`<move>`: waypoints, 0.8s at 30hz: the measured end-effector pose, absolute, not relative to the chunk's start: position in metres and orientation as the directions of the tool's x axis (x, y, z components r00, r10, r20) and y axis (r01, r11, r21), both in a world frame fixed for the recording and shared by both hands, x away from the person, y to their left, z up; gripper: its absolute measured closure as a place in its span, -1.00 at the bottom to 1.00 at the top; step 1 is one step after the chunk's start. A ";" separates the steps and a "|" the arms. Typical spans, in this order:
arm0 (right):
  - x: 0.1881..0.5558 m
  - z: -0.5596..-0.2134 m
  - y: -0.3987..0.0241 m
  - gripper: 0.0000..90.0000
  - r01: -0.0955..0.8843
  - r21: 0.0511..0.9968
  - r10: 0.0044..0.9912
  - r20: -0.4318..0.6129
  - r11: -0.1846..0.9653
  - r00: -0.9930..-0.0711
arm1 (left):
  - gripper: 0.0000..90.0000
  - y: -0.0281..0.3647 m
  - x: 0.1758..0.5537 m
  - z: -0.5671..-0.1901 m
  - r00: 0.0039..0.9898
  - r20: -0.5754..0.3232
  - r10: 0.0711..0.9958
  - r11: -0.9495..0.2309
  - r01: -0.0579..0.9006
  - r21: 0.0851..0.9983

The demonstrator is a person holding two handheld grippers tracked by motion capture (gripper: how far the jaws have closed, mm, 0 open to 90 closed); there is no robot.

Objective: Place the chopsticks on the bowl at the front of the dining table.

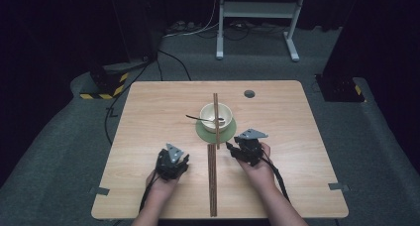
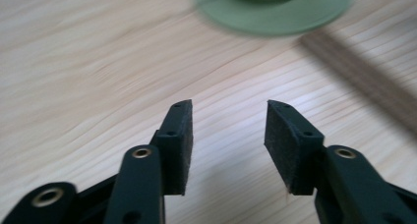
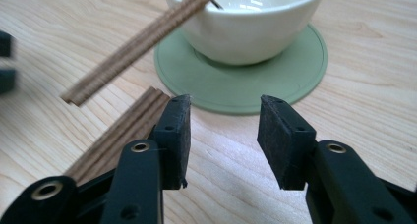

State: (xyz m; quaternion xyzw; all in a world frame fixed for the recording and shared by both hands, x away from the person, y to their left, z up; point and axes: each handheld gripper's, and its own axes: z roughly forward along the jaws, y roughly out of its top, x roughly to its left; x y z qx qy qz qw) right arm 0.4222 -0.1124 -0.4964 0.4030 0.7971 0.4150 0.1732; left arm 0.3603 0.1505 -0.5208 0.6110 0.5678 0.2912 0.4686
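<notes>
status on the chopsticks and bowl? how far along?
Done: one chopstick pair lies across the bowl on its green saucer. In hand: nothing; left gripper and right gripper are open, empty. Left: likely the second pair, flat on the table.

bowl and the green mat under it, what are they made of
Bowl: looks like glazed ceramic, cream and glossy, with light reflections inside the rim. Green mat: probably silicone or soft plastic, matte, thin, with a moulded raised ring near its edge.

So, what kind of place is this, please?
Probably a recording lab, not a dining room: a wooden table on grey carpet, dark surroundings, floor cables, and a bare metal stand behind.
</notes>
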 end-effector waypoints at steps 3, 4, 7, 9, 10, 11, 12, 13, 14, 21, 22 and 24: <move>0.424 -0.499 -0.114 0.19 0.504 0.788 0.785 0.044 0.352 -0.618 | 0.04 0.187 0.359 -0.525 0.136 -0.225 0.965 0.142 0.455 0.879; 0.424 -0.500 -0.115 0.17 0.507 0.785 0.787 0.042 0.355 -0.616 | -0.01 0.198 0.358 -0.527 0.115 -0.235 0.965 0.156 0.466 0.871; 0.425 -0.505 -0.122 0.09 0.530 0.749 0.787 0.018 0.398 -0.616 | -0.14 0.228 0.354 -0.533 0.075 -0.263 0.962 0.189 0.511 0.839; 0.419 -0.510 -0.134 0.10 0.555 0.728 0.804 0.009 0.402 -0.595 | -0.18 0.246 0.348 -0.533 0.071 -0.244 0.967 0.175 0.510 0.842; 0.416 -0.514 -0.143 0.10 0.565 0.718 0.814 -0.002 0.406 -0.581 | -0.19 0.251 0.347 -0.534 0.051 -0.271 0.961 0.210 0.498 0.841; 0.412 -0.516 -0.152 0.10 0.577 0.709 0.824 -0.009 0.404 -0.566 | -0.22 0.259 0.345 -0.534 0.053 -0.273 0.961 0.210 0.505 0.837; 0.409 -0.518 -0.162 0.09 0.585 0.707 0.834 -0.013 0.398 -0.552 | -0.25 0.265 0.343 -0.535 0.046 -0.291 0.956 0.230 0.499 0.835; 0.406 -0.519 -0.175 0.08 0.588 0.710 0.842 -0.012 0.387 -0.539 | -0.27 0.268 0.340 -0.537 0.042 -0.300 0.953 0.244 0.480 0.842; 0.403 -0.519 -0.187 0.08 0.592 0.716 0.856 -0.015 0.370 -0.517 | -0.27 0.269 0.339 -0.537 0.035 -0.320 0.947 0.267 0.469 0.842; 0.386 -0.522 -0.268 -0.09 0.627 0.732 0.921 -0.001 0.266 -0.389 | -0.30 0.268 0.339 -0.539 0.046 -0.304 0.952 0.250 0.460 0.852; 0.384 -0.522 -0.275 -0.10 0.622 0.738 0.925 -0.006 0.261 -0.381 | -0.30 0.267 0.338 -0.539 0.044 -0.304 0.952 0.251 0.458 0.853; 0.380 -0.522 -0.285 -0.12 0.634 0.734 0.936 -0.006 0.243 -0.352 | -0.29 0.265 0.338 -0.539 0.034 -0.317 0.948 0.268 0.456 0.849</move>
